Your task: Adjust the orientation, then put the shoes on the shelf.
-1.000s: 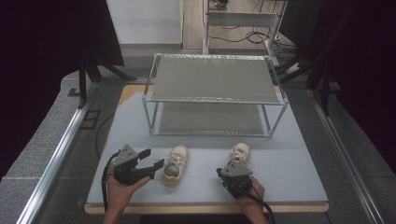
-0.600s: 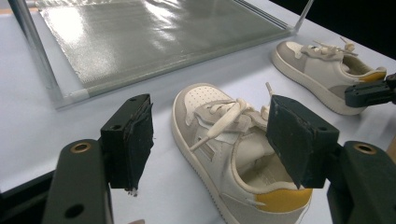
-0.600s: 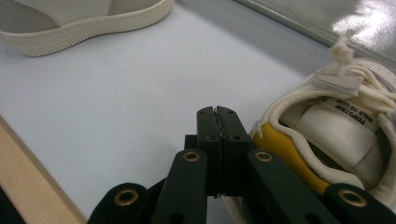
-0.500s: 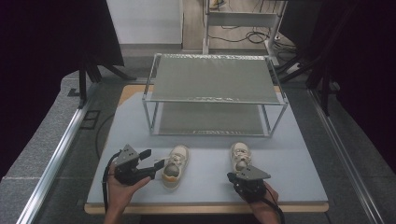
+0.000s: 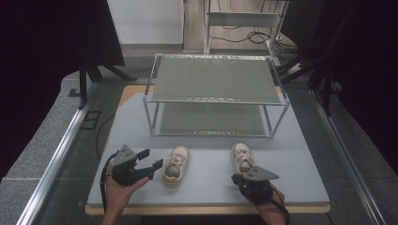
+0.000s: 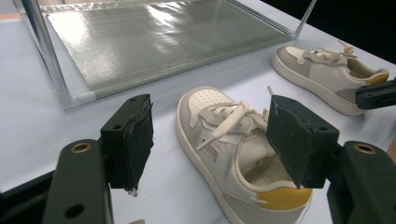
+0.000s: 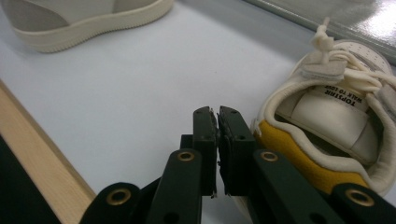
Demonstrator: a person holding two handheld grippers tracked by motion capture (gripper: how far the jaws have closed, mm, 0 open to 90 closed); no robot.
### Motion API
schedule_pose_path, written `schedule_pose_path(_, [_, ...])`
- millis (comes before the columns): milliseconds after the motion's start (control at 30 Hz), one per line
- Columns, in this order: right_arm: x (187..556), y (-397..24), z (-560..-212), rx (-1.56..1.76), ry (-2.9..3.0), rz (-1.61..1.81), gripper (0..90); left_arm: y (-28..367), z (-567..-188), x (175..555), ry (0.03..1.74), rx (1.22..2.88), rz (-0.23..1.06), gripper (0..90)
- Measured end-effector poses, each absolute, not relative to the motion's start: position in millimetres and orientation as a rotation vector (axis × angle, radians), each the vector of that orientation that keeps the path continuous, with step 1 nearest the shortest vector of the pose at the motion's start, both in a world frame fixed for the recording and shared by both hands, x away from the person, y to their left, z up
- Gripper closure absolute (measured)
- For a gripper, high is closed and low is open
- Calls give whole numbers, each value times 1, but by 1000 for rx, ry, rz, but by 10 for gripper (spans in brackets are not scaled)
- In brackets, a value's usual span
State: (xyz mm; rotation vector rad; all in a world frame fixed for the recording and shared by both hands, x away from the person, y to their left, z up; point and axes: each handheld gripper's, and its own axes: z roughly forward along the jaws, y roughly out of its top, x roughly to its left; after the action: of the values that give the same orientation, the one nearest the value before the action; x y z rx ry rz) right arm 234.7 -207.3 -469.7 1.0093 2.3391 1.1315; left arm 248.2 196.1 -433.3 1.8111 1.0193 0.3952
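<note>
Gripper (image 5: 152,158) in the left hand is being held wide open around the heel end of the left shoe (image 5: 176,163). One jaw is being kept on each side of the shoe, and the pads are not being pressed on it; nothing is being gripped. For a sound pick-up, the jaws are best brought level with the firm heel counter and closed there, not on the loose laces or the tongue, so that the shoe is not tipped or squeezed out.

The right gripper (image 7: 217,112) is being held low over the counter (image 5: 300,154), just beside the yellow heel of the right shoe (image 5: 241,157). Its jaws have just been opening, and only a narrow slit is being shown between the pads, with nothing in it. A much wider opening is judged to be needed before that heel can be taken.

Both shoes are lying upright on the counter, near its front edge, well apart from each other, with their toes pointed at the two-tier rack (image 5: 216,79). The rack is standing behind them with both tiers bare. Its front posts and the low front rail are being noted as the likely obstructions if a shoe is carried to the lower tier. The trailing laces are also being noted as a snag risk.
</note>
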Motion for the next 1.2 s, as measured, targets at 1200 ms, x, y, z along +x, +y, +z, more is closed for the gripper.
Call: schedule_pose_path(1200, [247, -272, -443, 868, 2296, 1374, 523, 197, -427, 245, 967, 1805, 397, 327])
